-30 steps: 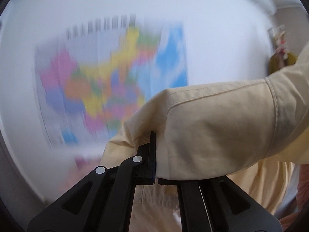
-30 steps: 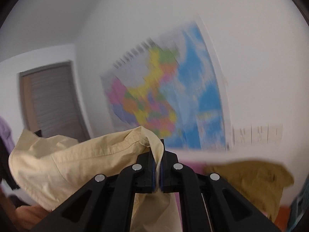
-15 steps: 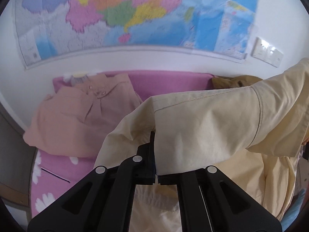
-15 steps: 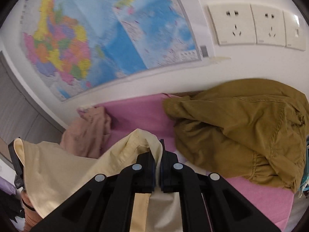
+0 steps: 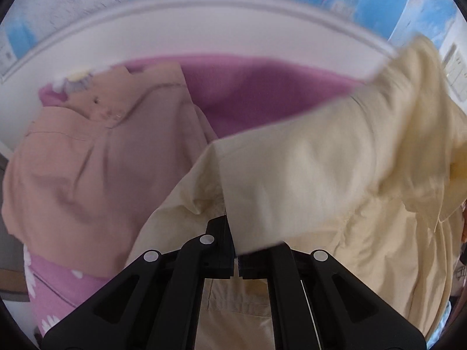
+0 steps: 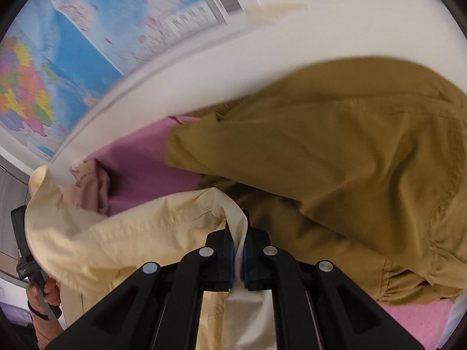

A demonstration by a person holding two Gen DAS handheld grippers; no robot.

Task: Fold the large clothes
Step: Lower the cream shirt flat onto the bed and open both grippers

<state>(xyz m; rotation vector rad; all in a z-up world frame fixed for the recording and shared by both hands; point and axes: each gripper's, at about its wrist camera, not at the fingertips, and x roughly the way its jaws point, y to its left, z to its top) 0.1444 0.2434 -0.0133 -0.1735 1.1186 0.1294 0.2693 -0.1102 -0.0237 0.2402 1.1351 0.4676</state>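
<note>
A large pale yellow shirt hangs stretched between both grippers above a pink bed cover. My left gripper is shut on a folded edge of the shirt, which drapes over its right finger. In the right wrist view my right gripper pinches a fold of the yellow shirt between its blue pads; its jaws are opening slightly, with the cloth still between them. At that view's left edge, a hand holds the other gripper's handle.
A pinkish-beige garment lies on the left of the bed, and an olive-brown garment is heaped on the right. Pink cover shows between them. A white wall with a coloured map stands just behind the bed.
Both grippers dropped and tipped downward, so the views swung from the wall map to the bed. The yellow shirt came down with them, now close over the garments.
</note>
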